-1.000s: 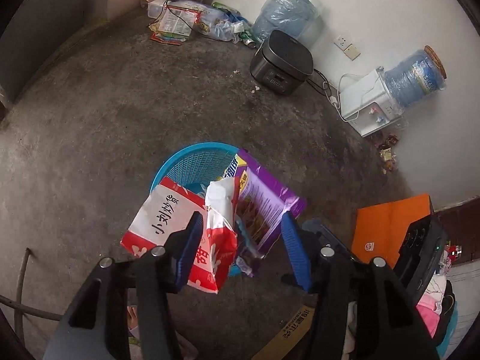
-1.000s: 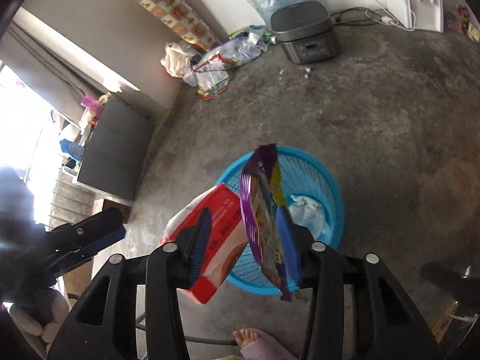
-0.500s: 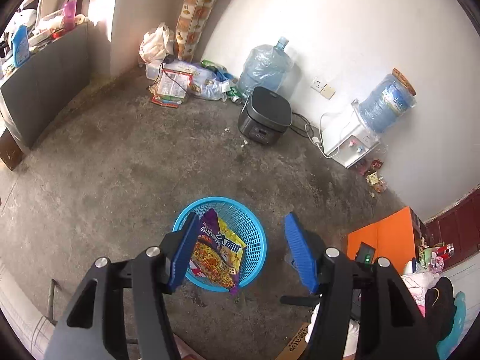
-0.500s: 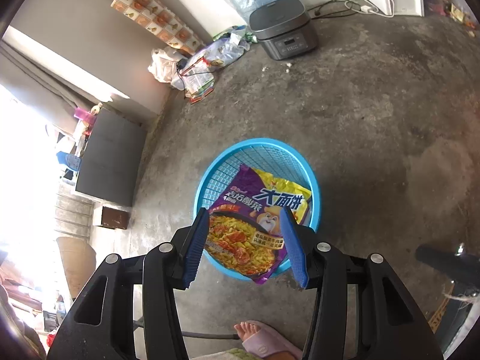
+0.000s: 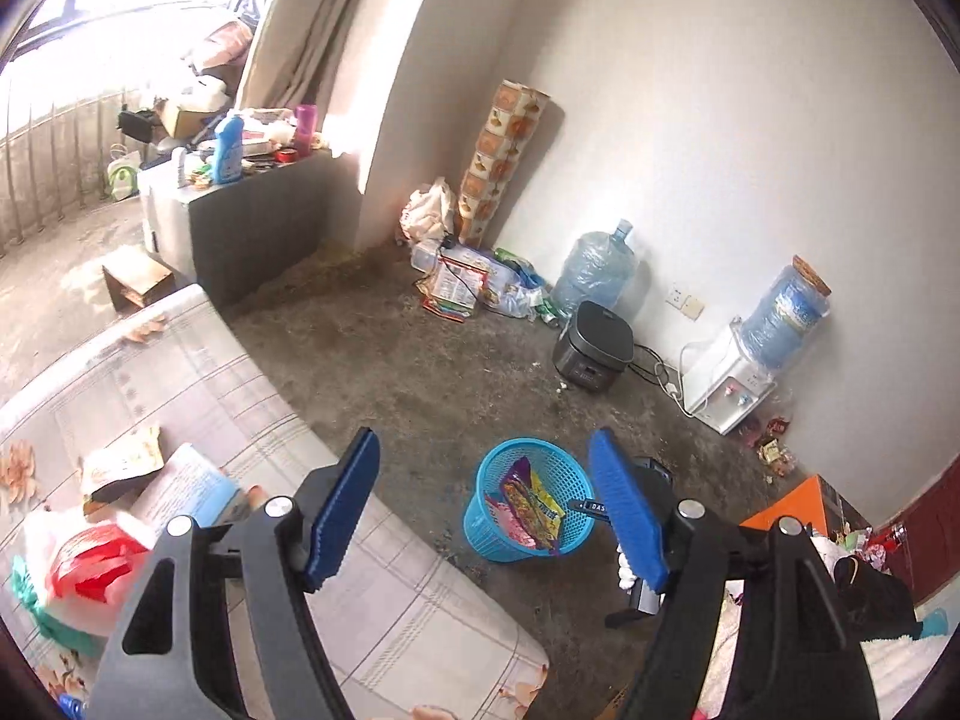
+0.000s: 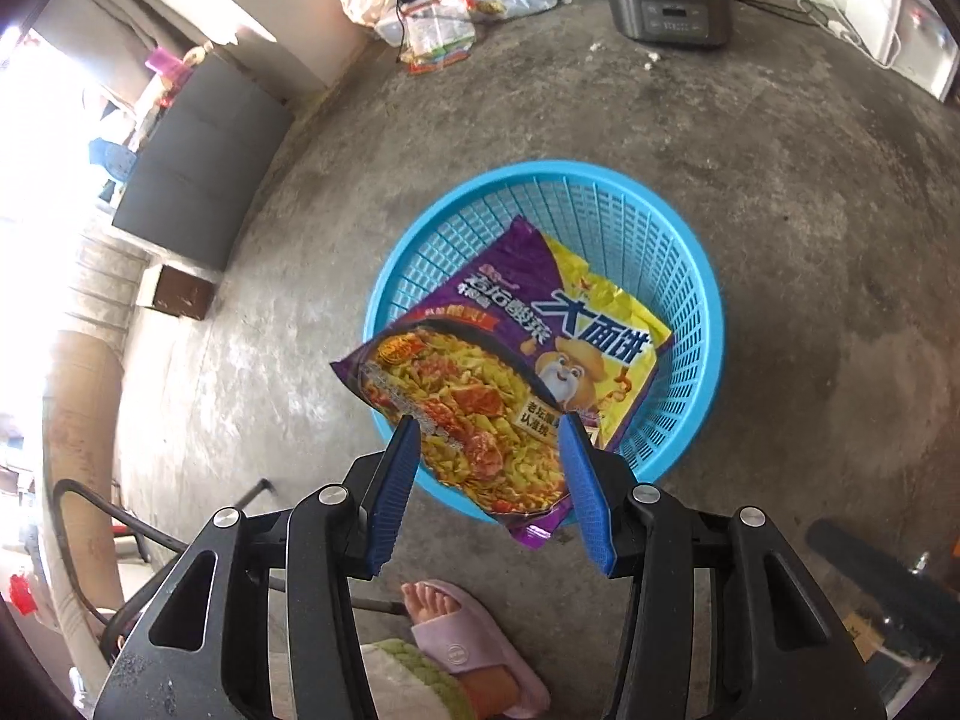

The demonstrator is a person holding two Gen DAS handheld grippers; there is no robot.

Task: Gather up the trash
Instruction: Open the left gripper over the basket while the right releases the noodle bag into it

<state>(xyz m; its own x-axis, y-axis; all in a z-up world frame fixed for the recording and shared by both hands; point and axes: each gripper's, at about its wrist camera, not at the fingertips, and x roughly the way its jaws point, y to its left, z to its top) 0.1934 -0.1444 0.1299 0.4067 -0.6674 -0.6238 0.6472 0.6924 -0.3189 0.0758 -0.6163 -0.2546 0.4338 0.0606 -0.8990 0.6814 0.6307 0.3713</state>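
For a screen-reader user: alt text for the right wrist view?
A purple and yellow noodle packet lies across a blue plastic mesh basket on bare concrete floor, below the right gripper, whose blue fingers are closing, empty.

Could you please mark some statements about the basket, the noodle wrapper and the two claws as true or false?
1. The purple and yellow noodle wrapper lies in the blue basket. True.
2. The left claw grips a wrapper. False: its jaws are opening with nothing between them.
3. The basket stands on the bed. False: it stands on the concrete floor, beside the bed.
4. The right claw hangs above the basket's near rim. True; its jaws are closing, and the pads do not press the wrapper.
5. A foot in a pink slipper shows below the right claw. True.
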